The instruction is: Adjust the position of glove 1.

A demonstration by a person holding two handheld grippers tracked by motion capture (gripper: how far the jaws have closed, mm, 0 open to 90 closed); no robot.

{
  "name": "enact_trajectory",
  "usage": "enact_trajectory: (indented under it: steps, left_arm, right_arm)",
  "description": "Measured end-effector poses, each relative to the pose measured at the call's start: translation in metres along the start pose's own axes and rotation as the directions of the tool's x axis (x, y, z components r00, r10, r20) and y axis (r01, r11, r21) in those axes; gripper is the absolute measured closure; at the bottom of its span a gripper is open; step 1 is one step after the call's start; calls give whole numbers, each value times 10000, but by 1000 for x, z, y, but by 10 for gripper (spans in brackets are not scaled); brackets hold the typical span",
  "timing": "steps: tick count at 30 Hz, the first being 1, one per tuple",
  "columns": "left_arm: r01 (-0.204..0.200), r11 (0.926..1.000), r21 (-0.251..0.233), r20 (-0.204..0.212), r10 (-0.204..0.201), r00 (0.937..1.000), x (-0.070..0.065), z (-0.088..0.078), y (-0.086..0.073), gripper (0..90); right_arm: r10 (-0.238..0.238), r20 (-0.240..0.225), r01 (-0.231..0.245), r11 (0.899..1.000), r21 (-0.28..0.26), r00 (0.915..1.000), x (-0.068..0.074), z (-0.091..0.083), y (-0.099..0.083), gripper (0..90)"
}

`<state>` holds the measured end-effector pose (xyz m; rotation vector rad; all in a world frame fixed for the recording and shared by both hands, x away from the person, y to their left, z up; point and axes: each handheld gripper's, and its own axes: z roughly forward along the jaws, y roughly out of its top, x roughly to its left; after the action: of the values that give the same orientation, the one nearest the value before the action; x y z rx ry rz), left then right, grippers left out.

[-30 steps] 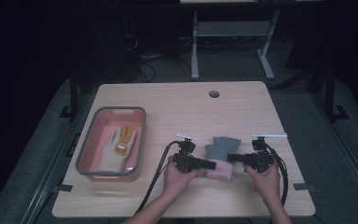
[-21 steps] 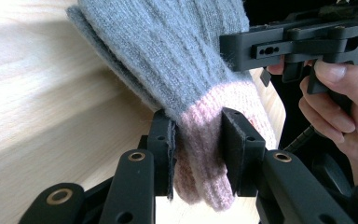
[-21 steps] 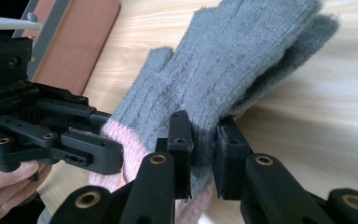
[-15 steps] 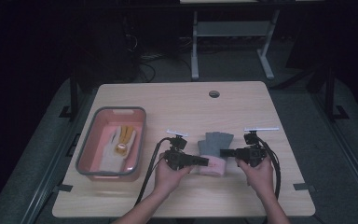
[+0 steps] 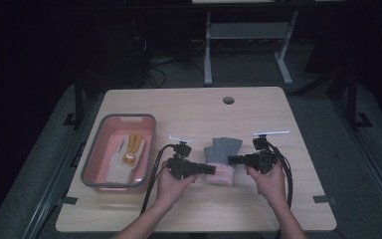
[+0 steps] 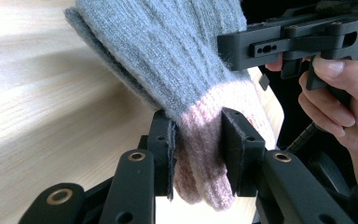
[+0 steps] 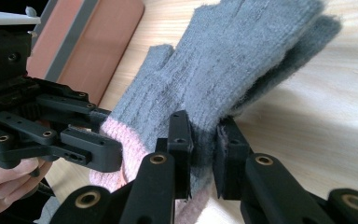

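A grey knitted glove [image 5: 222, 149] with a pink cuff [image 5: 220, 175] hangs just above the wooden table [image 5: 194, 109], held from both sides. My left gripper [image 5: 210, 170] is shut on the pink cuff [image 6: 200, 149]. My right gripper [image 5: 230, 159] is shut on the grey part of the glove [image 7: 223, 79] beside the cuff. In the right gripper view the left gripper's jaws [image 7: 77, 135] come in from the left onto the pink cuff [image 7: 126, 144]. The left gripper view shows the right gripper's body [image 6: 298, 39] and the hand around it at the upper right.
A grey-rimmed pink tub [image 5: 93, 159] stands at the table's left and holds a pale glove with yellow fingers [image 5: 131, 147]. A round cable hole [image 5: 228, 100] lies near the far edge. Cables [image 5: 151, 184] trail from both grippers toward the near edge.
Both hands have risen a little and moved away from the near edge, carrying the glove between them. Both grips stay as they were.
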<state>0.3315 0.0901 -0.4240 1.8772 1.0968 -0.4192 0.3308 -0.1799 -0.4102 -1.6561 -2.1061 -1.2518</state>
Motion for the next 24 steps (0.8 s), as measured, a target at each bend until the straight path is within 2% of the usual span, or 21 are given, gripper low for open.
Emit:
enact_trajectory:
  steps: [11, 15, 19, 24]
  left_arm:
    - [-14, 9998, -184, -62, 13, 10000, 1, -27, 6, 669]
    - [-1, 9997, -257, -119, -2, 9999, 2, -35, 9, 669]
    - [-156, 9994, -324, -212, 149, 9997, 4, -45, 9, 669]
    - [-103, 9988, -485, -335, 87, 9994, 5, -55, 9, 669]
  right_arm:
    - [-203, -333, 207, 9997, 101, 9992, 18, 5, 15, 788]
    - [-345, -345, 352, 9992, 197, 9988, 26, 9, 22, 788]
    - [-450, -394, 460, 9986, 267, 9982, 33, 13, 27, 788]
    - [-630, -397, 645, 9972, 368, 9972, 44, 18, 34, 787]
